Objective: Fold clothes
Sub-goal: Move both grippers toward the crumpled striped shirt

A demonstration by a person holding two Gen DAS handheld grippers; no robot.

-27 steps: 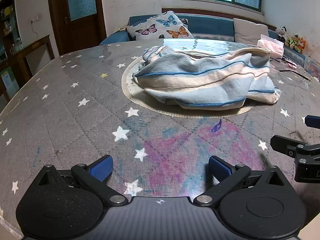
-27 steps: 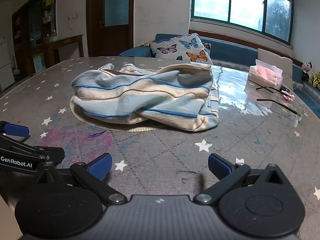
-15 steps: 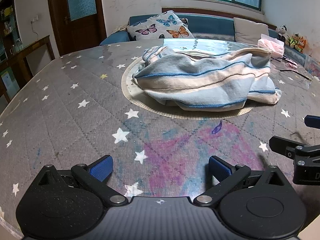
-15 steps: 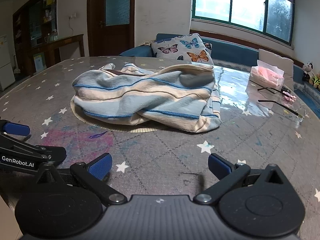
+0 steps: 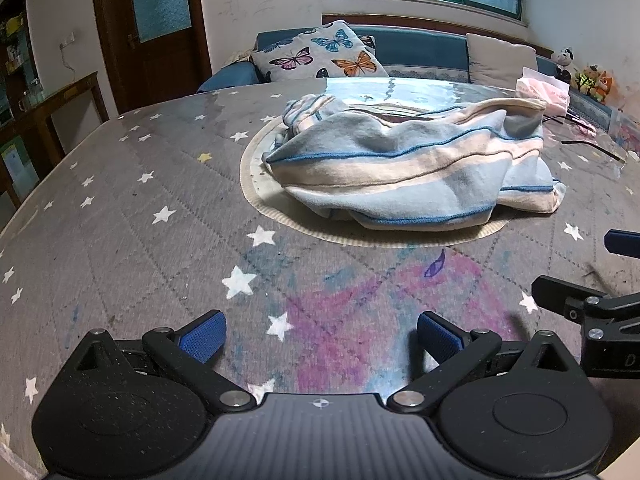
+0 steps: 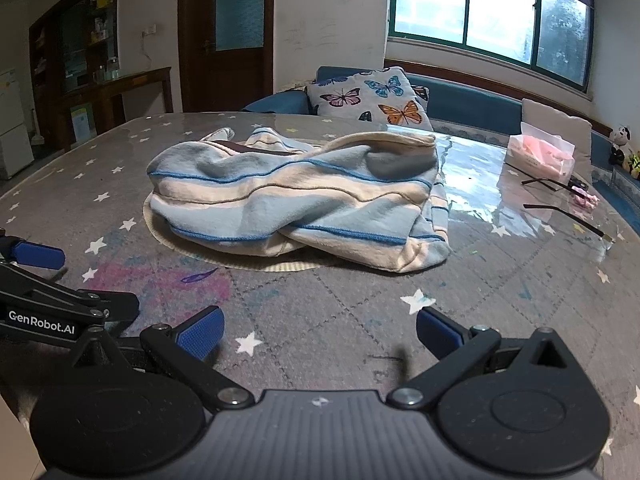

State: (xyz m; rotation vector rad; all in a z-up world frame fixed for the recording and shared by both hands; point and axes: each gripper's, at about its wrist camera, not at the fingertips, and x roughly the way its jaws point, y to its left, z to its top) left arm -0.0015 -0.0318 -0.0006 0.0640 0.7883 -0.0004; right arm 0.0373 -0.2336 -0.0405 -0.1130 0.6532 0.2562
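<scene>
1. We have the striped garment point(image 5: 404, 172) lying in a crumpled heap on a round woven mat point(image 5: 256, 184) near the middle of the bench point(image 5: 120, 216); its light blue, cream and dark blue bands run in twisted folds, so no hem or sleeve lies flat yet.
2. Our left gripper point(image 5: 320, 332) hangs over the bench on the near side of the garment, well apart from it, with its jaws spread wide and nothing between the blue pads.
3. Our right gripper point(image 6: 318, 330) sits just beside the left one, also on the near side of the garment, jaws equally wide and empty. We judge both are held spread and tilted downward so that each can come down on a separate edge of the cloth.
4. The folding has not begun, we think: the garment must first be pulled out flat, and the bunched upper rim, the side farthest from us, looks like the easiest place to take hold.
5. Right of the garment lie a pink tissue pack point(image 6: 538, 152) and thin dark rods point(image 6: 564, 212) on the glossy part of the bench; spreading the cloth that way could sweep into them.
6. Beyond the garment stands a blue sofa point(image 6: 460, 100) with a butterfly cushion point(image 6: 368, 96), well clear of our work.
7. The mat under the garment may drag along with the cloth when we pull.
</scene>
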